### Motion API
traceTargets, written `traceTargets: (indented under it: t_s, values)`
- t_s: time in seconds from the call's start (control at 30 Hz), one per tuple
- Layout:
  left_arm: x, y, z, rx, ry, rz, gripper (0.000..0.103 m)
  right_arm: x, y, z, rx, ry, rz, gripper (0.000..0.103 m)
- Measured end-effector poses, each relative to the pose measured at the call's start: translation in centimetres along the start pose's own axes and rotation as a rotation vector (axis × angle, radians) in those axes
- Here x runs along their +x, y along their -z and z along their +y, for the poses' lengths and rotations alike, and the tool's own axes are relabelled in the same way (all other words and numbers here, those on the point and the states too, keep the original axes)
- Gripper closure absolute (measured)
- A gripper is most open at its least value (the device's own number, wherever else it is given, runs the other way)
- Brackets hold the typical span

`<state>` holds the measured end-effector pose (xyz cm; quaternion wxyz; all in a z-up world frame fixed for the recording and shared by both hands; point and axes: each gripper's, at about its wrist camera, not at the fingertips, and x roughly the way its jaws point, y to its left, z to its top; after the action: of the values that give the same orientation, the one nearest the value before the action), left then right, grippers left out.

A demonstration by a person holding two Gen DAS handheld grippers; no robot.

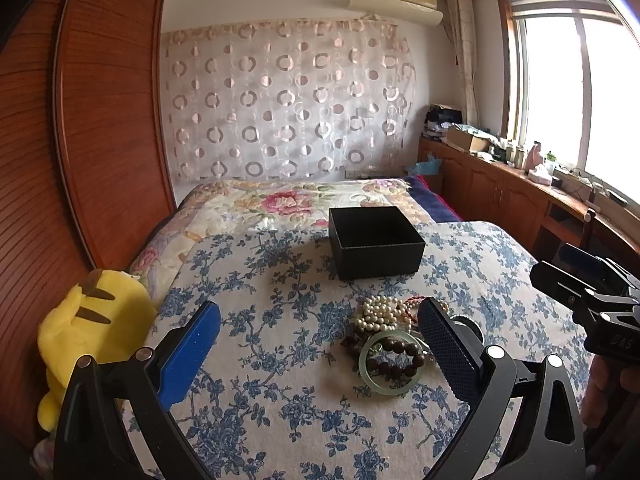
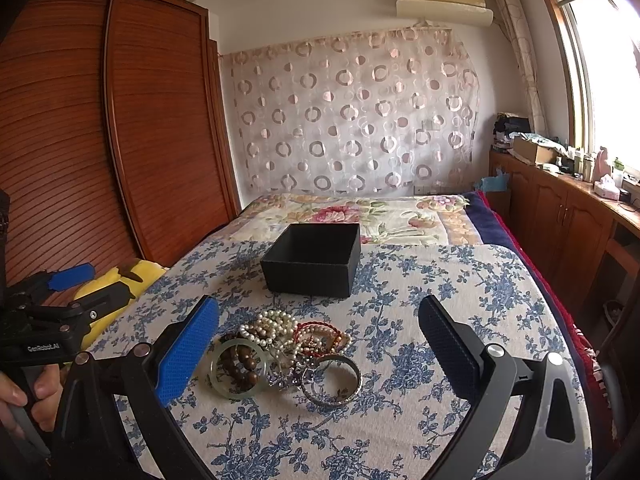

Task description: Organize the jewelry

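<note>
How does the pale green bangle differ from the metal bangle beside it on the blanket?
The green bangle is thick, pale and translucent; the metal bangle is thin, dark and shiny. Dark wooden beads lie across the green bangle; the metal bangle's middle shows mostly blanket. Both lie flat in the jewelry pile.

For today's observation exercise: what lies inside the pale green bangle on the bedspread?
Dark brown wooden beads lie inside and across the green bangle. Where they cross its rim, that part is hidden.
</note>
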<state>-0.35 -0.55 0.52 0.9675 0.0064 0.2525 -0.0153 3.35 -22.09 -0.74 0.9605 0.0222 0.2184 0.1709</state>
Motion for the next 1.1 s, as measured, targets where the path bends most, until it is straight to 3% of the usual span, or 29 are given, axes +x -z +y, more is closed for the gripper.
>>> traceTargets:
  t_s: [0.47,0.6,0.93,1.1]
  values:
    - [3.1,2.2,-0.4,0.020,0.050,0.078,0.008,1.4,1.7,-1.8,-0.009,-0.022,0.033,0.004]
    - [4.4,3.1,-0.9,0.040,0.088,0.125,0.008,2.5,2.7,-2.7,-0.013,-0.019,0.078,0.013]
    - [7.7,4.9,-2.0,0.074,0.162,0.232,0.008,6.4,5.3,-4.2,-0.036,-0.062,0.243,0.051]
    - [8.7,5.6,-2.7,0.099,0.193,0.271,0.008,8.3,6.3,-4.6,-0.029,-0.105,0.335,0.058]
